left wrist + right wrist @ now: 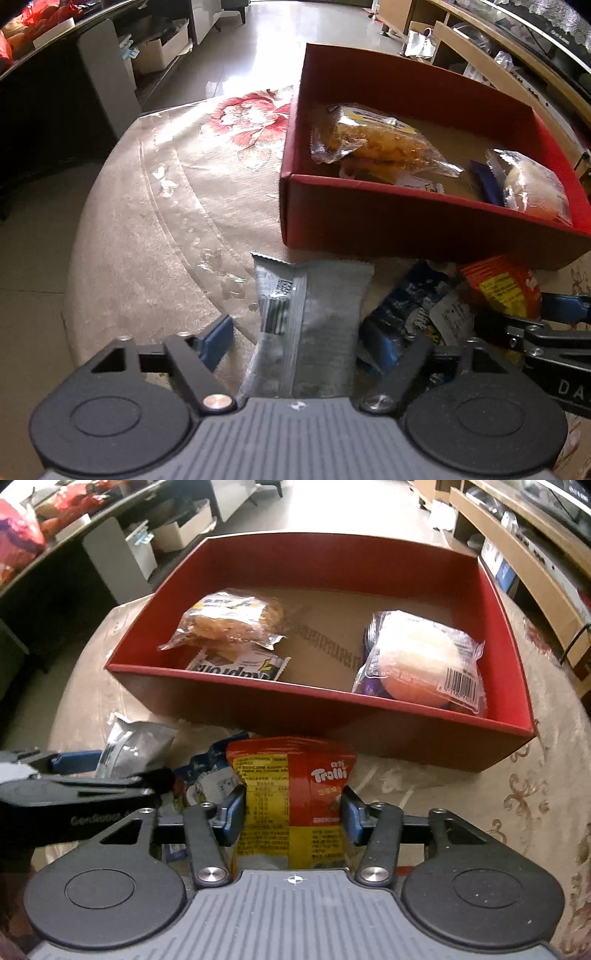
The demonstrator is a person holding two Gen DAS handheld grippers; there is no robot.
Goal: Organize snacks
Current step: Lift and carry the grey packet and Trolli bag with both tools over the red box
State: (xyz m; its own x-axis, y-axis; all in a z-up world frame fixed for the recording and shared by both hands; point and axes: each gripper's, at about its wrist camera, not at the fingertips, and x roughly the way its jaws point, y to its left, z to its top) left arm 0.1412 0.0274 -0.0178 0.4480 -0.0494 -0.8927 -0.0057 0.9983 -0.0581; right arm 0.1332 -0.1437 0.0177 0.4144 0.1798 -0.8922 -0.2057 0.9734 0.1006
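A silver foil packet (325,310) lies flat on the table between the jaws of my left gripper (299,343). Its left pad stands clear of the foil, so this gripper is open. My right gripper (293,812) is shut on a red and yellow Trolli bag (295,794), with both blue pads pressed against its sides. A crumpled blue packet (406,306) lies between the two snacks. Just beyond stands the red box (295,709). It holds a bag of fried snacks (232,620), a white and green packet (240,664) and a wrapped bun (417,653).
The round table wears a beige floral cloth (166,206) under clear plastic, and its edge curves away on the left. Wooden shelving (524,565) runs along the right. A dark counter (44,122) and cartons (159,51) stand at the far left on the tiled floor.
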